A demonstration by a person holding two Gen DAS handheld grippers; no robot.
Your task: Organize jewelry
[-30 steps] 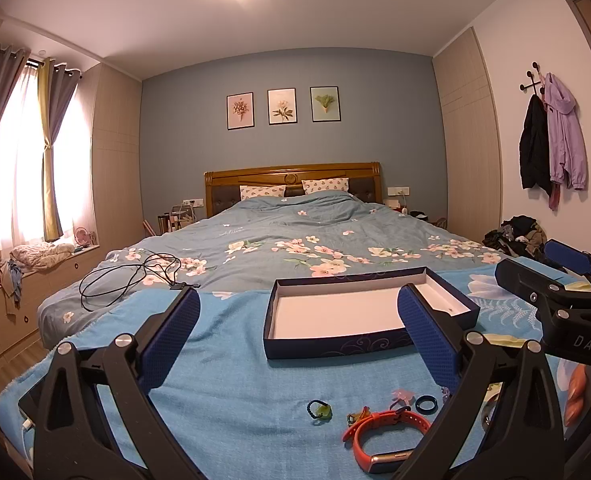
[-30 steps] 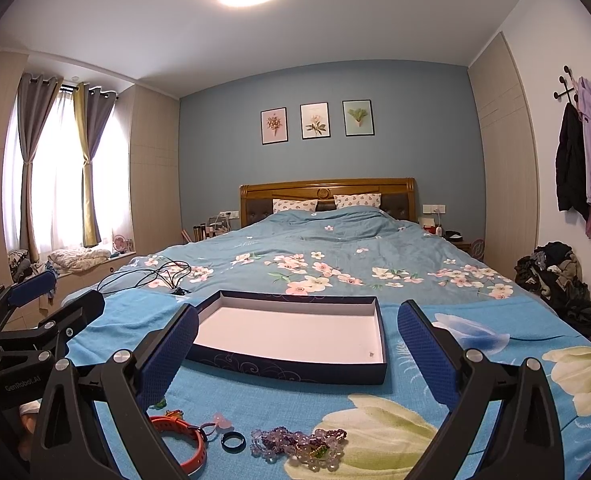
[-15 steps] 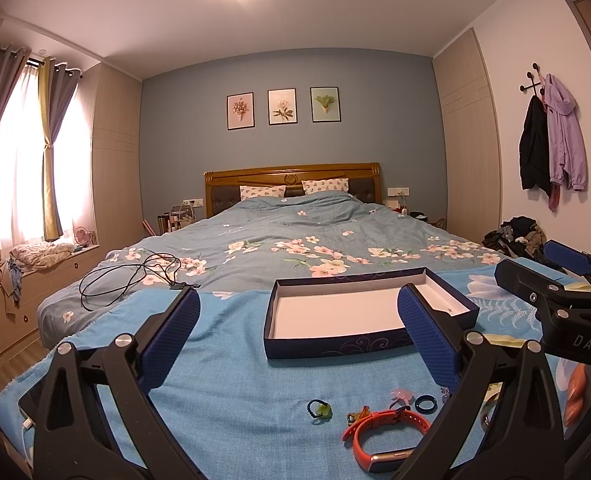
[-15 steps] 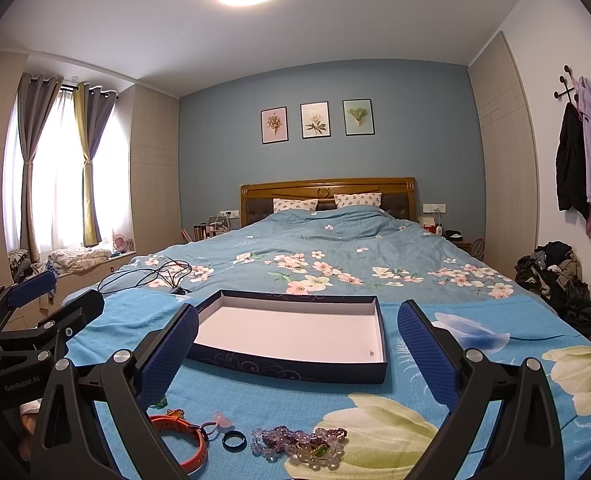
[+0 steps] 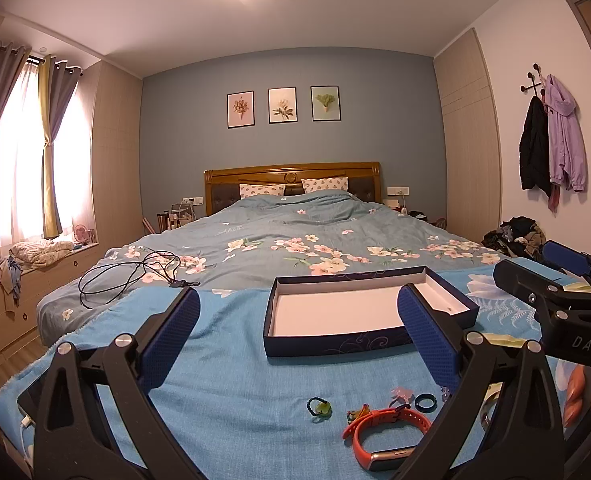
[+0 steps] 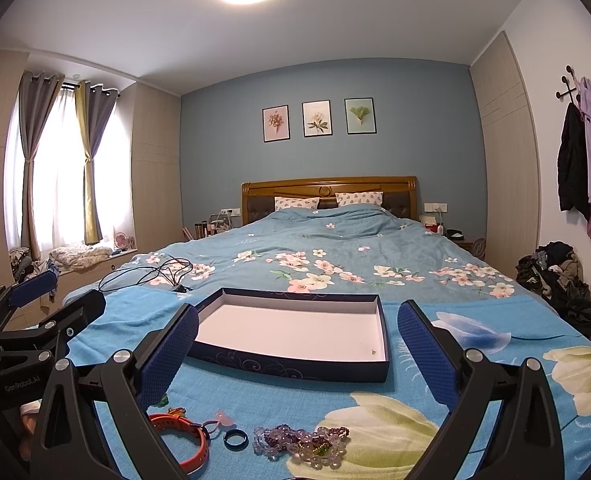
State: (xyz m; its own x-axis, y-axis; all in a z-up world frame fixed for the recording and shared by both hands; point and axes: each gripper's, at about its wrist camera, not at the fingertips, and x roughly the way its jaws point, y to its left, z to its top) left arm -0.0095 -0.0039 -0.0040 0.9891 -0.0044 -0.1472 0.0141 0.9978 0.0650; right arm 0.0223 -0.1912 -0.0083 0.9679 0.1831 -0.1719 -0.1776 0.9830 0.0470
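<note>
A shallow dark-blue box (image 5: 337, 347) (image 6: 291, 366) with a white inside lies on the blue cloth on the bed. In front of it lie an orange wristband (image 5: 387, 432) (image 6: 193, 440), a dark ring (image 5: 425, 403) (image 6: 236, 439), a small green-and-black ring (image 5: 318, 407), a pink charm (image 5: 400, 393) (image 6: 221, 420) and a pile of purple bead bracelets (image 6: 303, 442). My left gripper (image 5: 297, 346) is open and empty, above the jewelry. My right gripper (image 6: 297, 354) is open and empty, to its right, over the beads.
A black cable (image 5: 131, 278) (image 6: 151, 274) lies on the floral duvet at the left. A phone (image 5: 31, 400) lies at the cloth's left edge. The right gripper's body (image 5: 555, 304) shows at the right of the left wrist view. Clothes are piled on the floor at the right (image 6: 559, 280).
</note>
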